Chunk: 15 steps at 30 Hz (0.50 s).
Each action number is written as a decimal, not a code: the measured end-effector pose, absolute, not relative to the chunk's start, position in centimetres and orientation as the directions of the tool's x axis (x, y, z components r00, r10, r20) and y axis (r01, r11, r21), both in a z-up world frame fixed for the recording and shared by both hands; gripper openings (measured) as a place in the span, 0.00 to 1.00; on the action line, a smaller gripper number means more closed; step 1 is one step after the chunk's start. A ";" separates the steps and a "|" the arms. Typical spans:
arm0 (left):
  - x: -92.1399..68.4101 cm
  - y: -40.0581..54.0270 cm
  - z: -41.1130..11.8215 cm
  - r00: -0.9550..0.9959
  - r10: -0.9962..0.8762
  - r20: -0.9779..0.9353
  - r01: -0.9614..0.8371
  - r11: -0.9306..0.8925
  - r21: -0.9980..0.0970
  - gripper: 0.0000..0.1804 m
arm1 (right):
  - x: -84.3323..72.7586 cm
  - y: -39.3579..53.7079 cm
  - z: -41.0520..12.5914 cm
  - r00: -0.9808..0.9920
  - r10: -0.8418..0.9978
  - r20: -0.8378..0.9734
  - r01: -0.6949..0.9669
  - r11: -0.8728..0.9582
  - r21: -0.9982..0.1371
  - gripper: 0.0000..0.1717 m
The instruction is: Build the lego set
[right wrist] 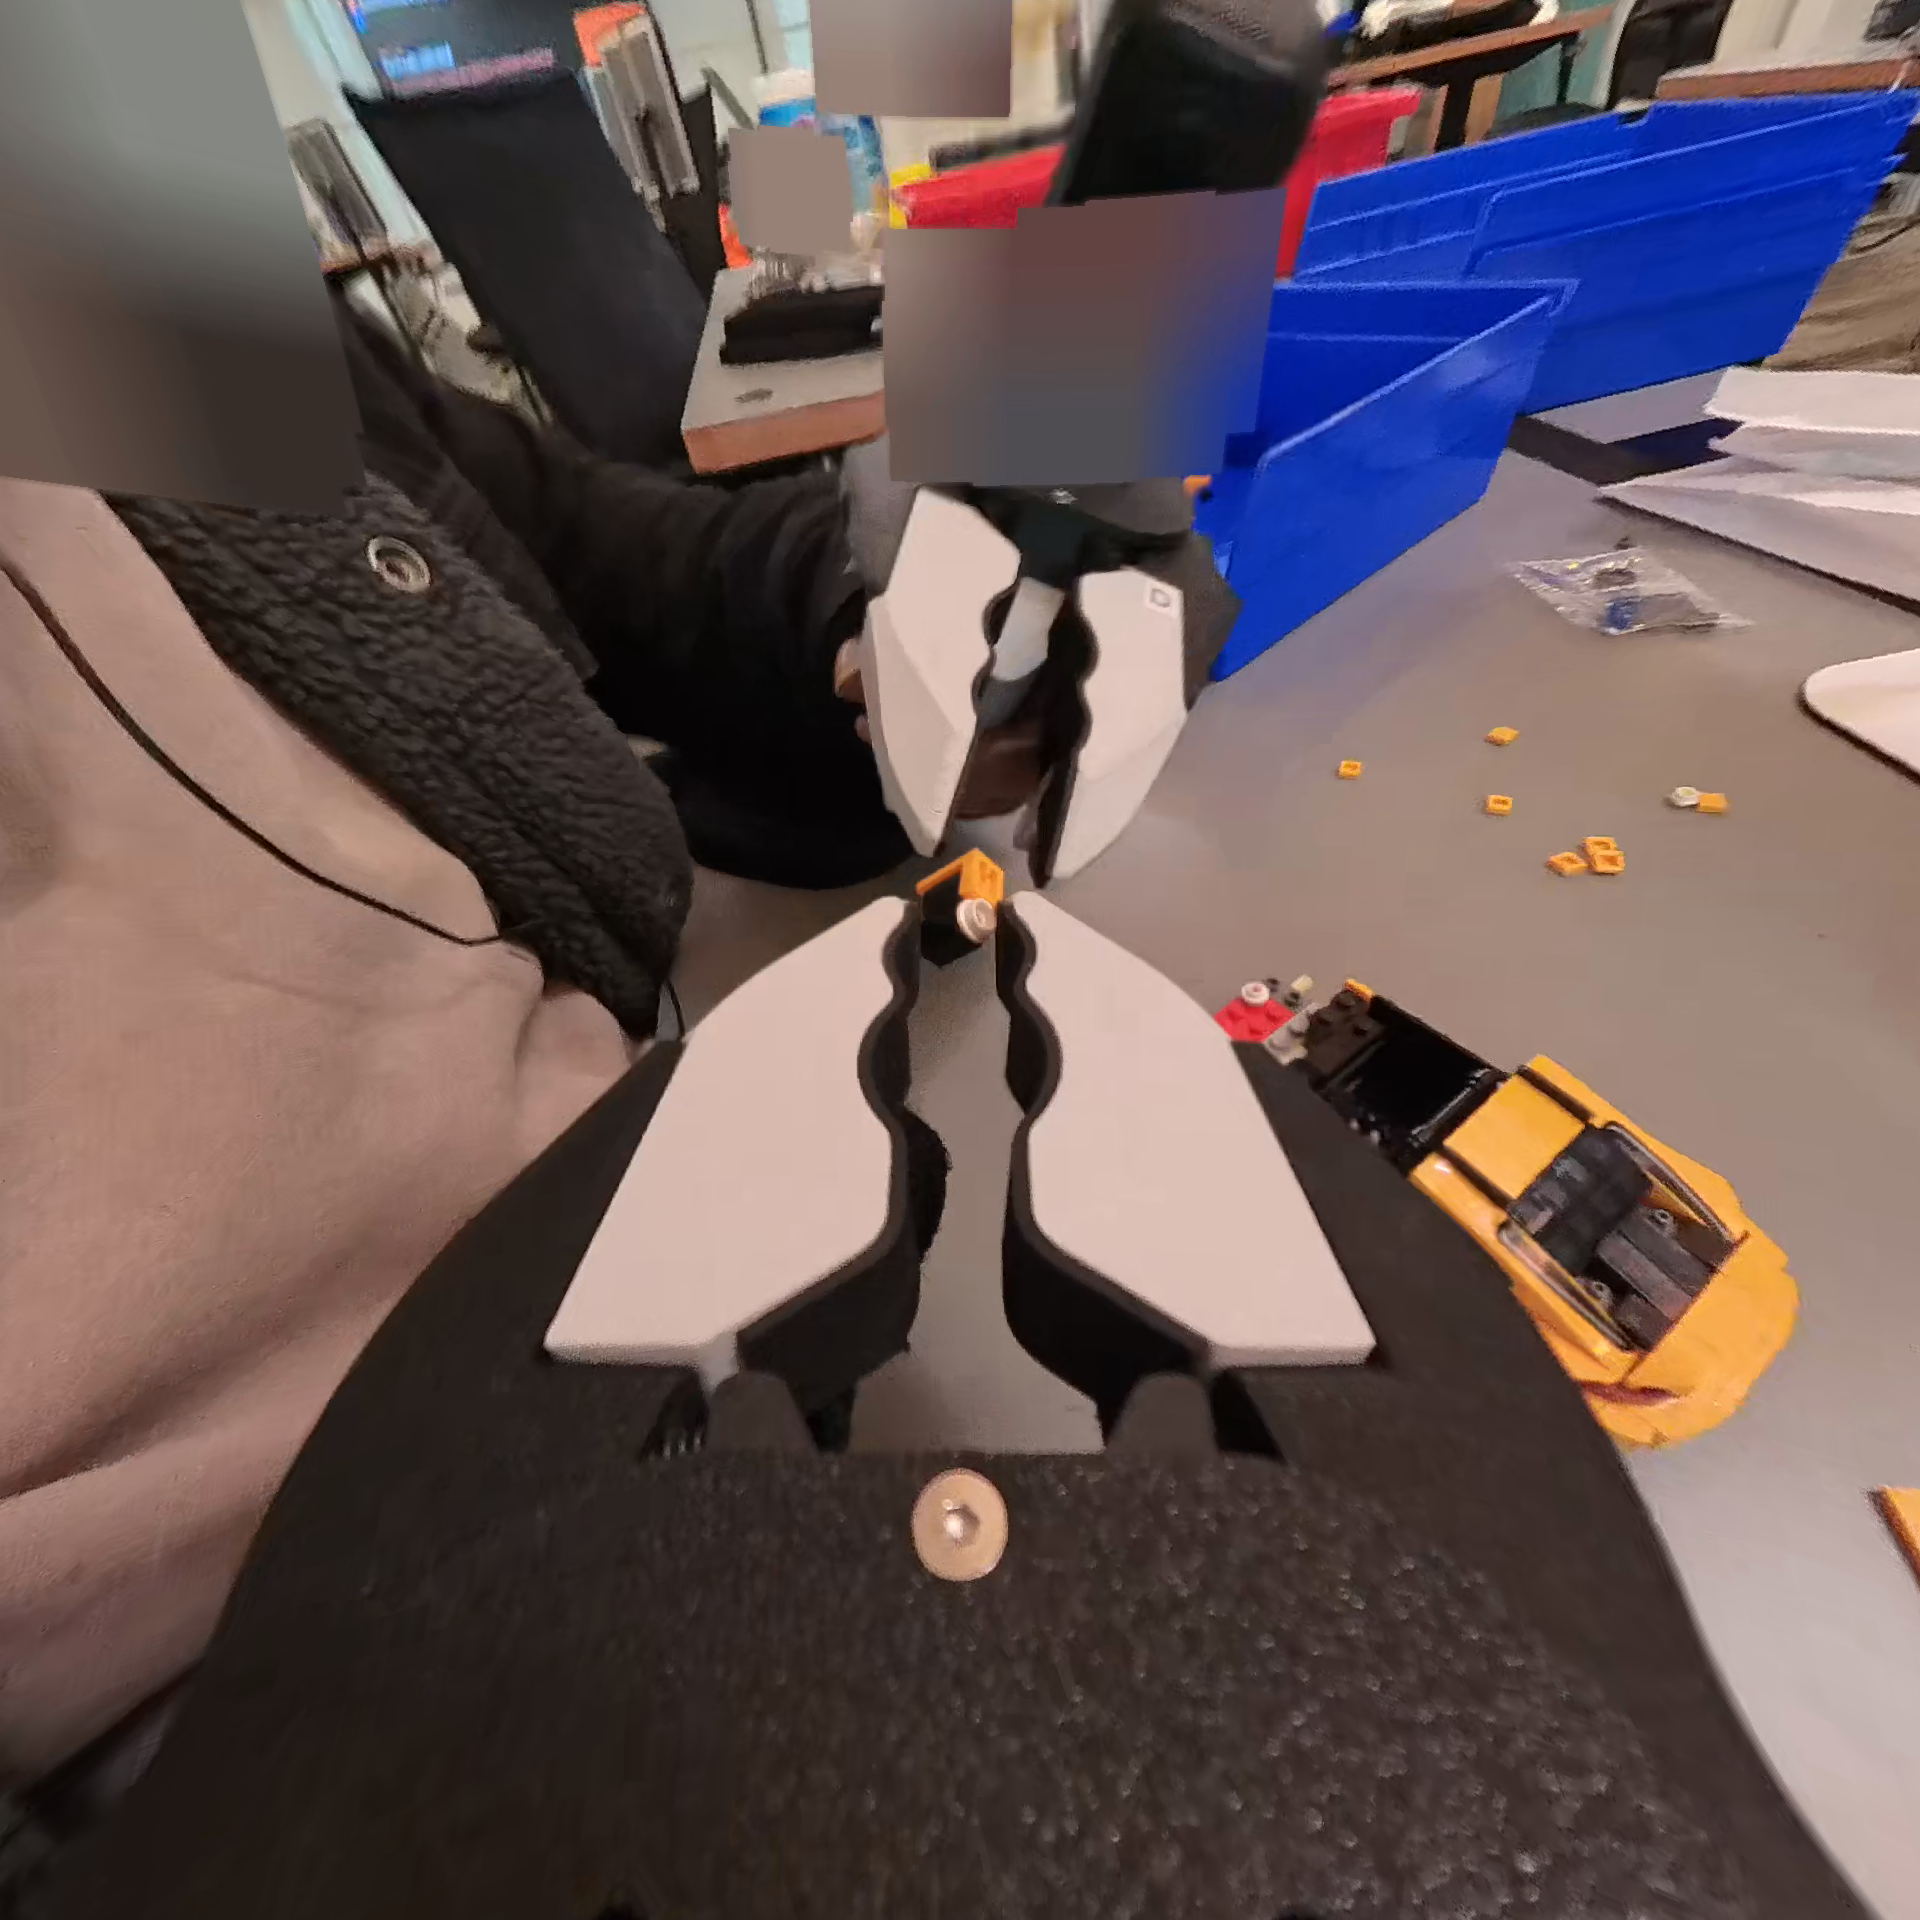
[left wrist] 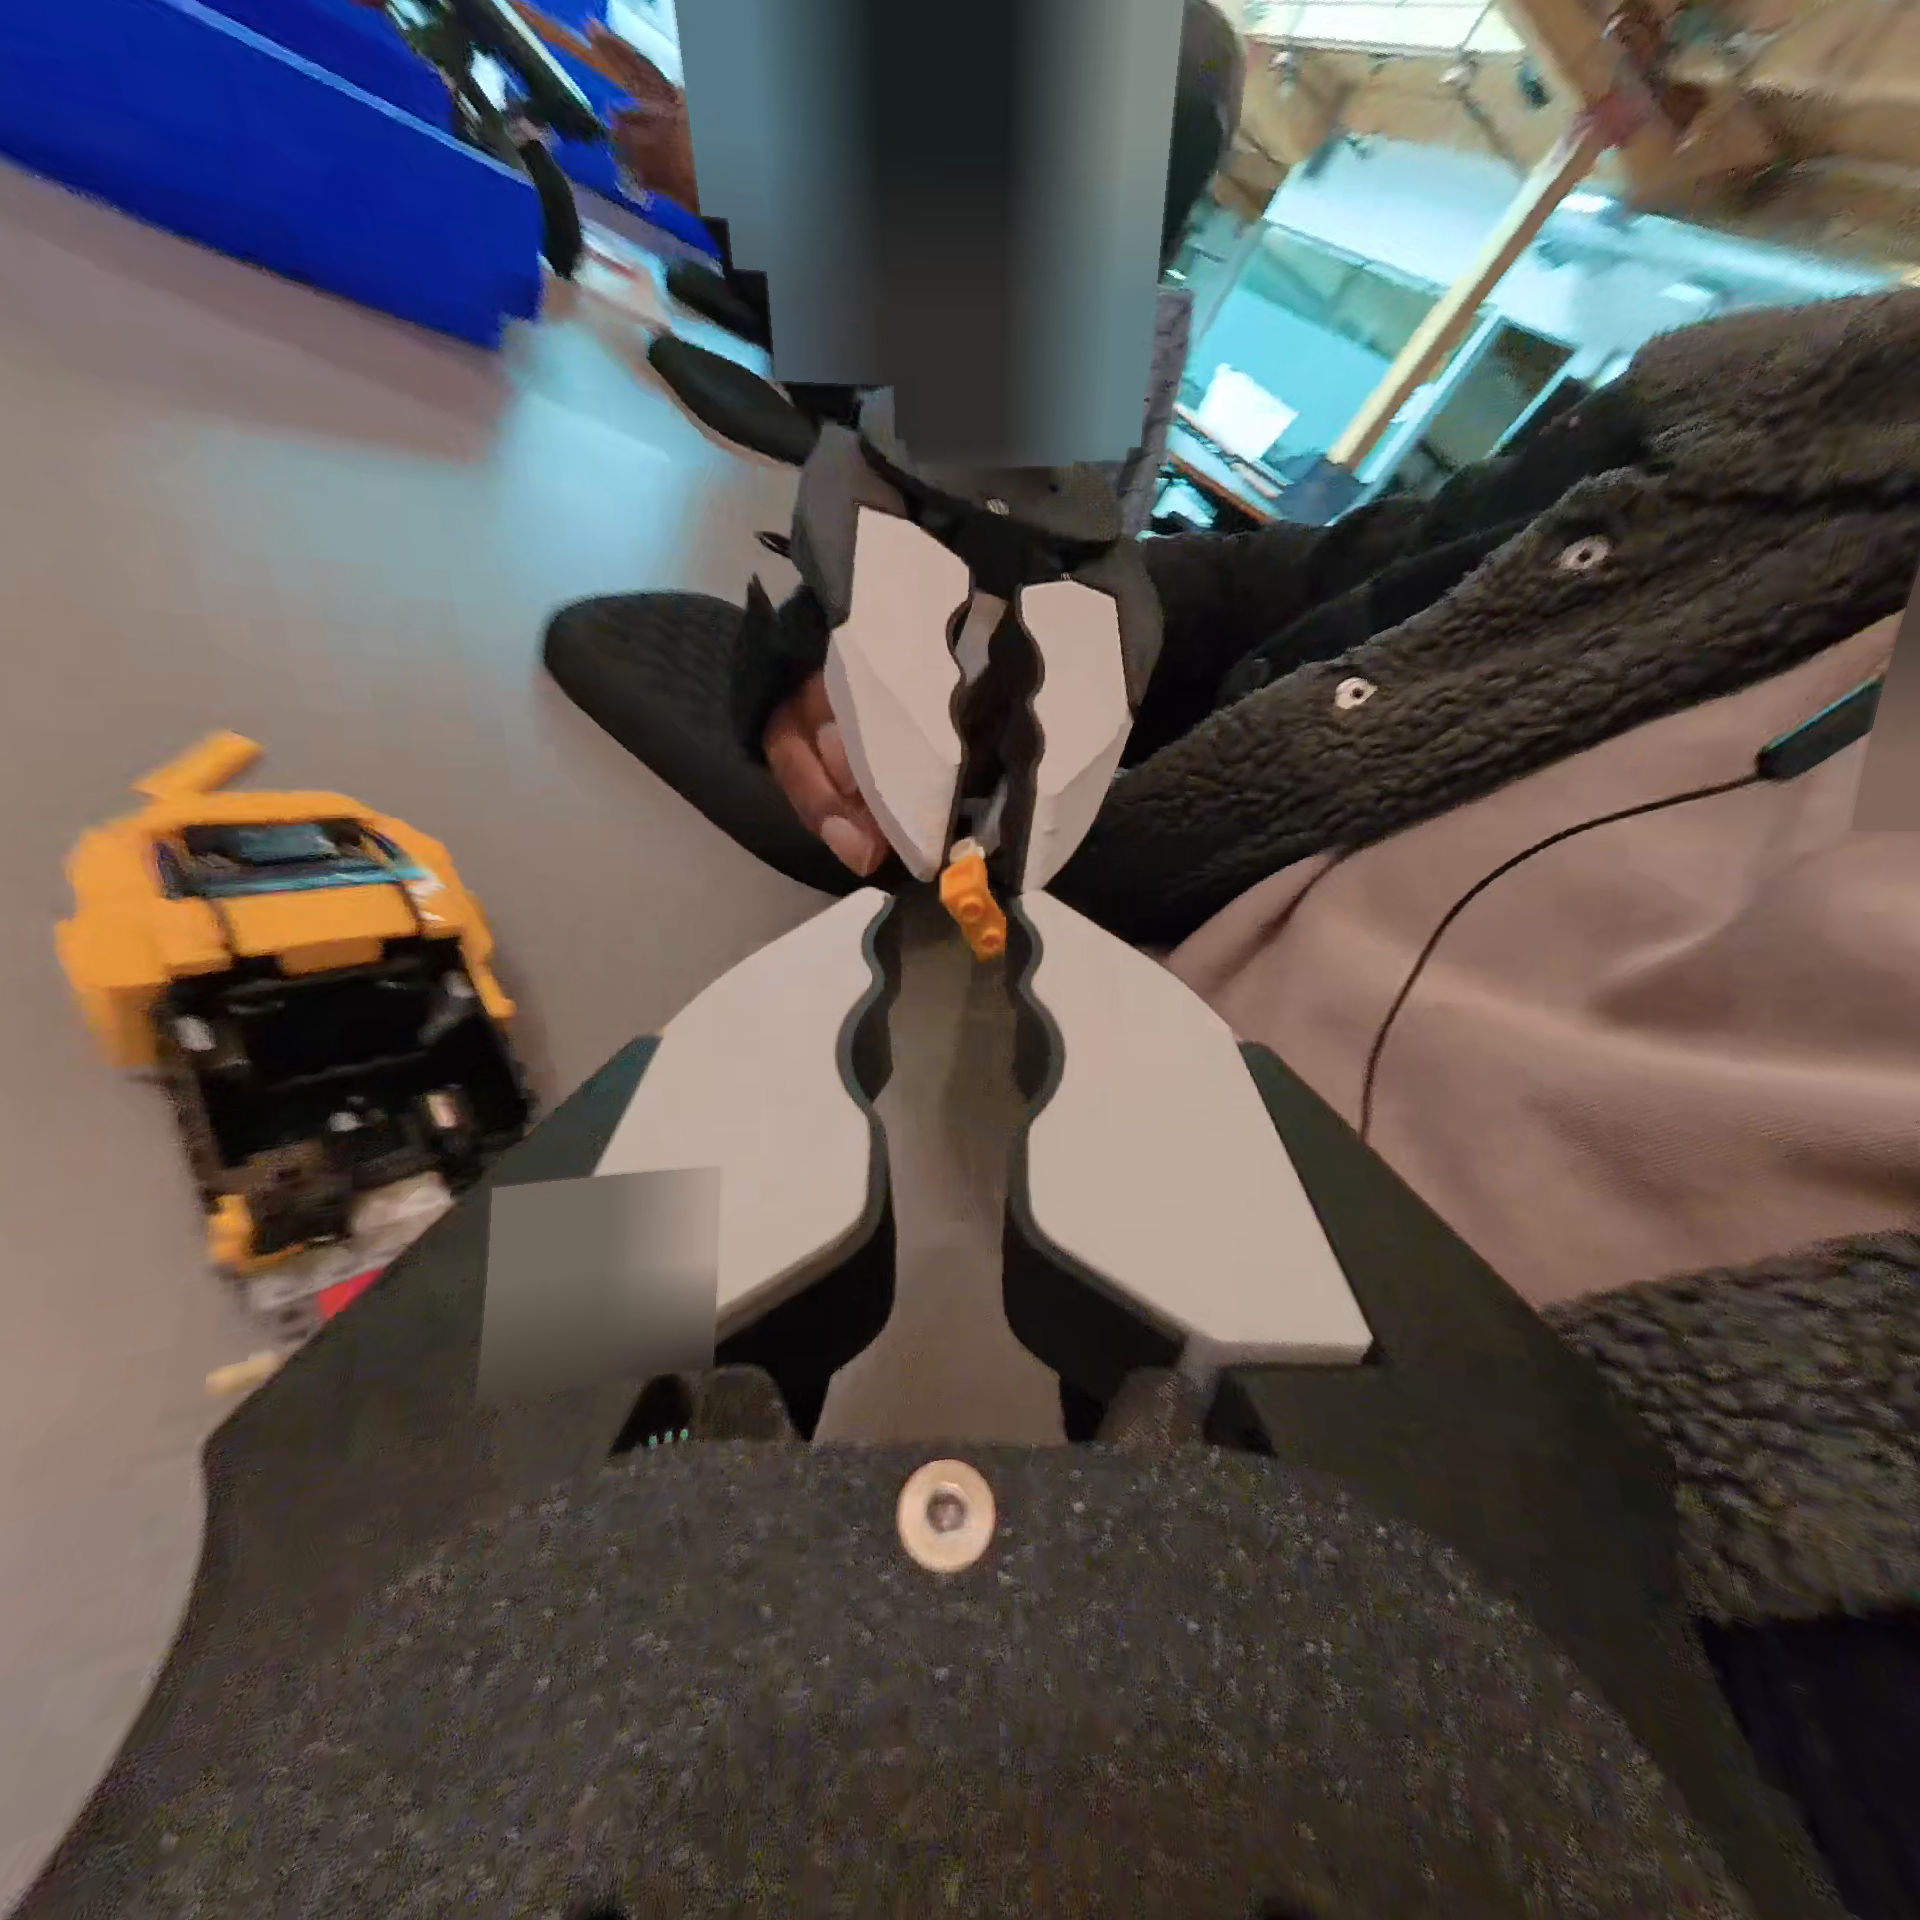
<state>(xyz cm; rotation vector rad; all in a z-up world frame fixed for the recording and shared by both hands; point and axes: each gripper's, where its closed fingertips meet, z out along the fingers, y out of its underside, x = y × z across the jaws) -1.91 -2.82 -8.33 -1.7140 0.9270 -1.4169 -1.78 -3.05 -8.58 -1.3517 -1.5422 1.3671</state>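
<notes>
My two tools face each other tip to tip, just above the grey surface (right wrist: 1351,935). My right tool (right wrist: 958,906) is clamped on a small brick piece (right wrist: 977,881), which is black below and orange on top with one round grey stud on its side. The black part fills the narrow gap between the pads. My left tool (left wrist: 954,906) stands a little apart. The orange end of the piece reaches in between its tips and lies against its right finger, with a clear gap on the other side.

A small square mark (right wrist: 1158,597) sits on one finger of the left tool, too small to read.

A hand (left wrist: 821,769) wraps round the right tool from behind, its fingers along the side of the white shell. The sleeve is black fleece.

To the right of my right tool and close beside it lies one yellow brick-built car (right wrist: 1590,1226), its black interior open. A red plate (right wrist: 1252,1016) and a few grey bits touch the car's near end. Farther out to the right I count seven loose orange tiles (right wrist: 1497,803), three of them in a cluster. Beyond them lies one clear bag of parts (right wrist: 1621,592). Blue bins (right wrist: 1455,343) stand behind the left tool.
</notes>
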 end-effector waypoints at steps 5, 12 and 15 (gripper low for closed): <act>-0.9 -4.0 -9.7 0.029 -0.775 0.632 -0.181 -0.626 -0.759 0.07 | -1.7 -4.0 -9.8 -0.317 0.940 -0.121 0.410 0.021 -0.912 0.08; -1.1 -3.4 -9.6 0.025 -0.792 0.610 -0.140 -0.607 -0.783 0.04 | -2.0 -3.1 -9.5 -0.311 0.950 0.037 0.417 0.171 -0.893 0.07; -1.5 -2.8 -8.8 0.051 -0.846 0.531 -0.072 -0.533 -0.843 0.04 | -2.3 -2.0 -8.8 -0.222 0.971 0.088 0.370 0.167 -0.914 0.12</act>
